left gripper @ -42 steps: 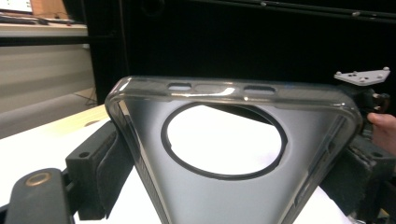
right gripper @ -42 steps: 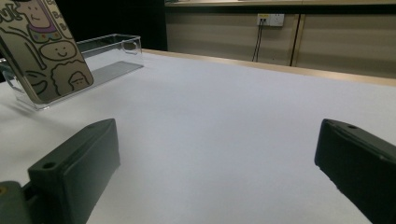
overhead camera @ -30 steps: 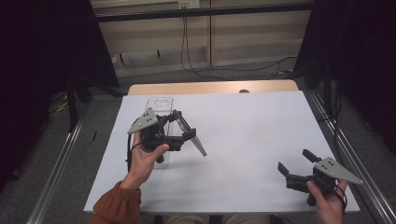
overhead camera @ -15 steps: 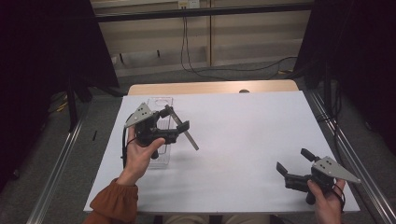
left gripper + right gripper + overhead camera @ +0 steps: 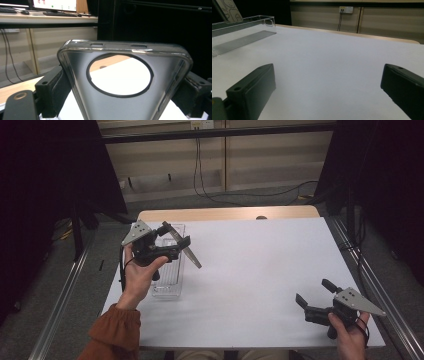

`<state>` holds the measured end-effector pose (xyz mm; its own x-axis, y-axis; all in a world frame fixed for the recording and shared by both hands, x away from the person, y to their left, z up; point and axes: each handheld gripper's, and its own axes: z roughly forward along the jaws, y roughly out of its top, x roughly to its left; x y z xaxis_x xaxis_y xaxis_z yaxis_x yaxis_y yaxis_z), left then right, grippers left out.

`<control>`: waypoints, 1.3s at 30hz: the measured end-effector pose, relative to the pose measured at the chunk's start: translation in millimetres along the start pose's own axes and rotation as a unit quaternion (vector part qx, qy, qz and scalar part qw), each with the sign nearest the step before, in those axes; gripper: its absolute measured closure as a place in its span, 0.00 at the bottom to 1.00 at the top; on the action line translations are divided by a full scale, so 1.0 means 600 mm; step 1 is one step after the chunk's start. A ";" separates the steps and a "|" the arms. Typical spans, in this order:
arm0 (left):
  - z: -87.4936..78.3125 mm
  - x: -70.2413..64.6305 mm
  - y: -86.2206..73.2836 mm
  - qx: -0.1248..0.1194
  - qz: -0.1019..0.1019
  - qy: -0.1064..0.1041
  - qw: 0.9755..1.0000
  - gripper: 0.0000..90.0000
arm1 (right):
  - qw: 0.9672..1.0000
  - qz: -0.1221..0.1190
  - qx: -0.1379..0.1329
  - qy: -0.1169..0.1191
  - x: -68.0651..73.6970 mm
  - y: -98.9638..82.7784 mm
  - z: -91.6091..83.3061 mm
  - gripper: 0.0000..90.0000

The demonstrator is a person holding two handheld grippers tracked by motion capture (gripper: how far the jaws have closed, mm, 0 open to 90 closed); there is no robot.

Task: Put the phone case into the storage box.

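Left hand-held gripper (image 5: 172, 245): raised above the left part of the white tabletop (image 5: 260, 270), jaws closed from both sides on a translucent grey phone case with a large round camera cut-out (image 5: 120, 82). In the left gripper view, black pads (image 5: 53, 92) pressed against the two long edges of the case, cut-out end farthest from the camera. In the high view, case (image 5: 184, 249) seen edge-on as a thin slanted plate, long axis running from upper left down to lower right, lower tip pointing toward the tabletop's middle and hanging clear of it.

Directly beneath and just left of the held case: a clear rectangular plastic tray (image 5: 169, 282), long axis running away from the person, near the tabletop's left edge. Same tray in the right gripper view (image 5: 244, 25), far off to the upper left.

Right hand-held gripper (image 5: 314, 296): low over the near right corner, jaws wide apart, nothing between them, bare white surface ahead. Well apart from case and tray alike.

Deciding relation, by judgement: case already in the left grip, tray right below and slightly to the left, so the left hand far nearer. To lay it in, likely a turn of the wrist to bring the case's long axis parallel with the tray's.
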<state>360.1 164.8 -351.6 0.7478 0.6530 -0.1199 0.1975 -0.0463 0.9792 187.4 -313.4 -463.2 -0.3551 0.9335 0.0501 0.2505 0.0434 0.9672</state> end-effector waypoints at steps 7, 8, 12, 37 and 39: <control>-0.004 0.015 0.019 0.005 0.007 0.036 0.999 0.14 | 1.000 -0.003 0.000 0.004 0.001 0.000 0.001 0.00; -0.005 0.019 0.020 0.006 0.009 0.033 0.999 0.14 | 1.000 -0.003 0.000 0.004 0.001 0.000 0.001 0.00; -0.006 0.029 0.027 0.007 0.010 0.047 0.999 0.14 | 1.000 -0.008 -0.001 0.008 0.005 0.001 0.003 0.00; 0.025 0.097 0.027 0.036 0.004 0.141 0.989 0.14 | 1.000 -0.007 -0.012 0.016 0.006 0.003 0.000 0.00; 0.030 0.104 0.024 0.038 0.001 0.146 0.988 0.14 | 1.000 -0.008 -0.013 0.018 0.006 0.002 0.001 0.00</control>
<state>420.9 191.2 -347.9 0.5348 0.8432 -0.0548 0.2517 -0.0970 0.9629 186.7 -309.6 -461.7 -0.3915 0.9192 0.0429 0.2203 0.0483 0.9742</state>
